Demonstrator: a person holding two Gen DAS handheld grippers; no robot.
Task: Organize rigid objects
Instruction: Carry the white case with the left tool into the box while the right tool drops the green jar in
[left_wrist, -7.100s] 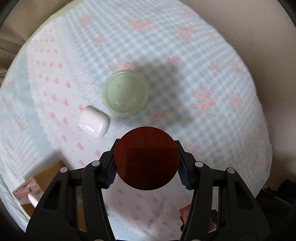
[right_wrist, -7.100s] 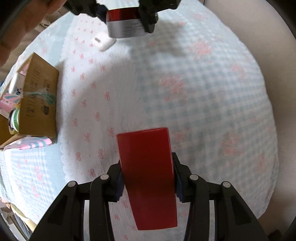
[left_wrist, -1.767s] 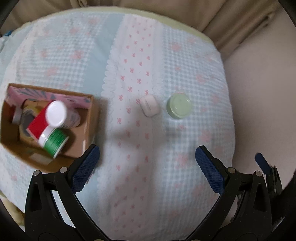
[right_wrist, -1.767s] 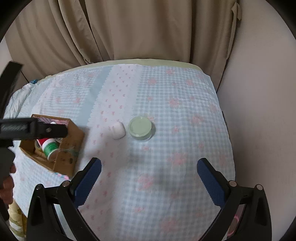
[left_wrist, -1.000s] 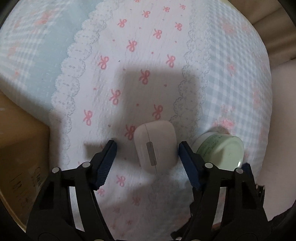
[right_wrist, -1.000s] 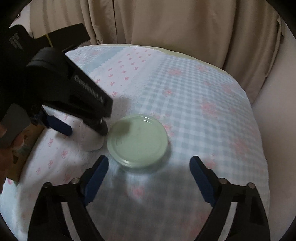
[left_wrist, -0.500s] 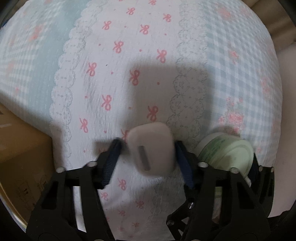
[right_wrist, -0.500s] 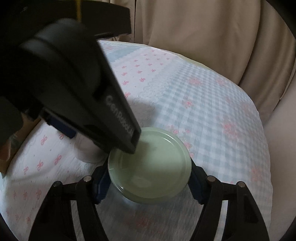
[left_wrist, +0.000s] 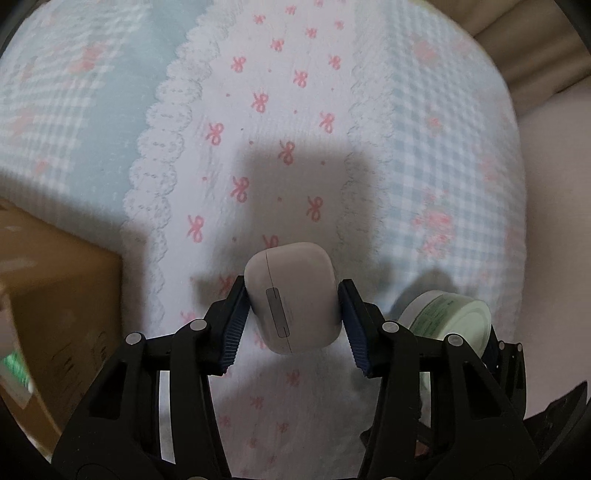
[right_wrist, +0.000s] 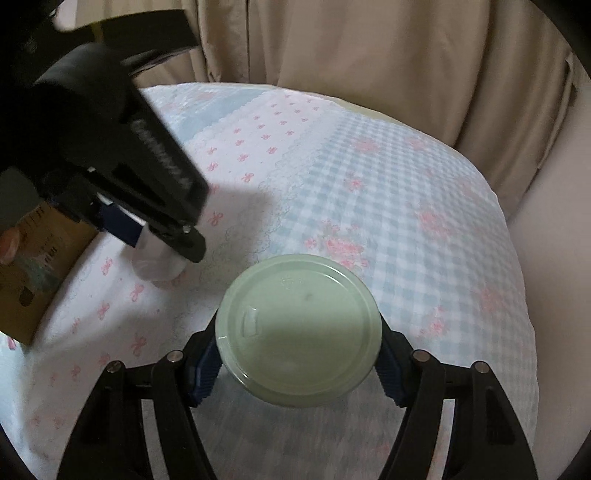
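Left gripper clamped on white earbud case, pads on both sides, just above bow-print cloth. Right gripper closed on green-lidded jar, right of case. Cardboard box at left.

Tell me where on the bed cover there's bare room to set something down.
Free: the blue gingham stretch between the beige curtain and the pale green round jar, and the pink-bow strip farther up. Crowded: beside the brown cardboard box, where the white earbud case and jar sit.
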